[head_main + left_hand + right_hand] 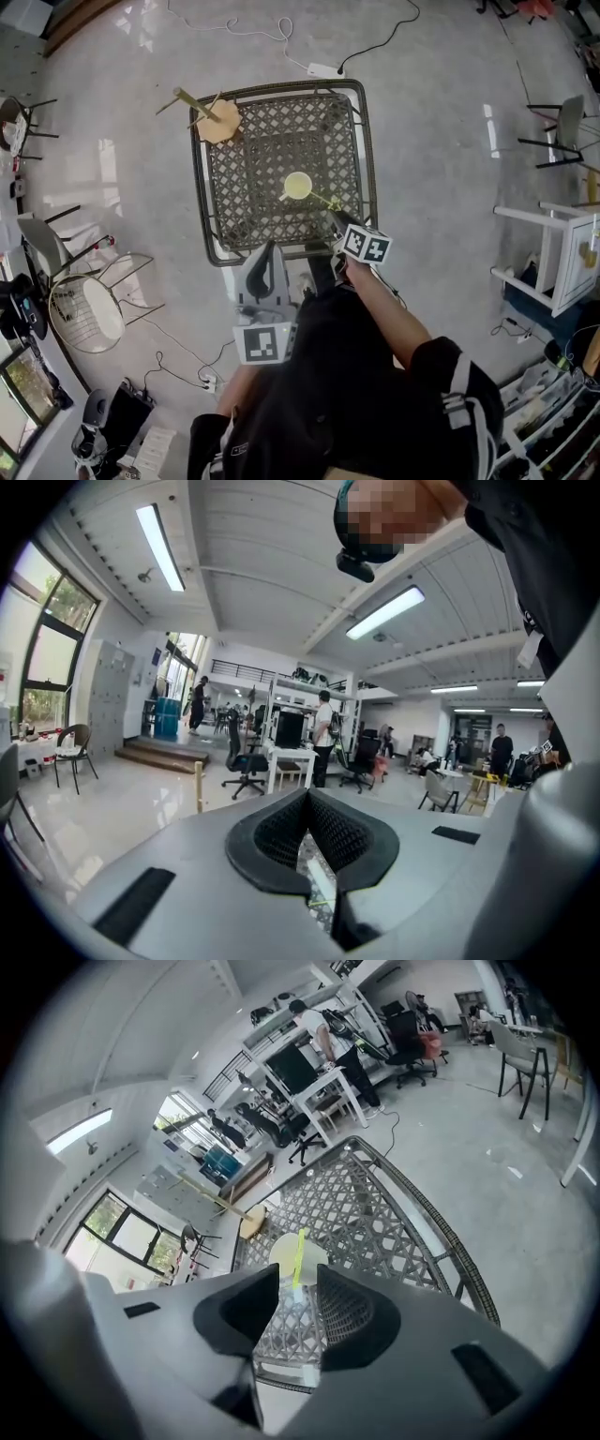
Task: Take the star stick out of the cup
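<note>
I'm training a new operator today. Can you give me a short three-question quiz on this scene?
1. True or false: the stick is out of the cup.
2. Which tongs are open: A left, B right, C both?
3. What rests at the table's far left corner?
Key: 1 false, it leans in the cup. 2 B, the right tongs. 3 a stool.
</note>
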`<state>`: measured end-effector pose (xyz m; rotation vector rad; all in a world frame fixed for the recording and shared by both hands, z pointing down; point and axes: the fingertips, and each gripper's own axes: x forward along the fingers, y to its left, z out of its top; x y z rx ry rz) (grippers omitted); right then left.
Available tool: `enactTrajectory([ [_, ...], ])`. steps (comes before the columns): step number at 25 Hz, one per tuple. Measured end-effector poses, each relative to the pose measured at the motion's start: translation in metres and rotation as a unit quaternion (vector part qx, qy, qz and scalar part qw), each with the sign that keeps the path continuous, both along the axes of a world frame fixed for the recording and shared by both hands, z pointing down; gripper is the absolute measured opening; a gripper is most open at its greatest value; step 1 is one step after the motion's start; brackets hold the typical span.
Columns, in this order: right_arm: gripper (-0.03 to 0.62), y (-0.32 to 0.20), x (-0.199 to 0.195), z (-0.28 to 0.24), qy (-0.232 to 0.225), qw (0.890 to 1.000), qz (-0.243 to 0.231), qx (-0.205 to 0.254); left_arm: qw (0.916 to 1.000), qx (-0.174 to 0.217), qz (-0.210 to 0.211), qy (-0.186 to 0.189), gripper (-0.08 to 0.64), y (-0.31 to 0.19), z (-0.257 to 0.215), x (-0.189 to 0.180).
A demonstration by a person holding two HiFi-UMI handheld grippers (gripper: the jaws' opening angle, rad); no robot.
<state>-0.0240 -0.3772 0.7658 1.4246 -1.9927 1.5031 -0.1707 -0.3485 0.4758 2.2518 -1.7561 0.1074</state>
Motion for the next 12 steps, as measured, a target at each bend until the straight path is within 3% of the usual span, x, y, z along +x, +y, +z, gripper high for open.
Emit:
enactTrajectory([
  [4,0.109,-0.007,-0.004,0.003,-0.005,1.0,-0.001,-0.01,1.0,-0.008,-0.003,-0.006,0.015,-0.012,0.005,-0.005],
  [12,0.026,-0.02,-0.003,0.004,-0.009,1.0,-0.015,-0.004,0.9998,-0.005,-0.014,-0.01,0.015,-0.028,0.009,-0.007],
])
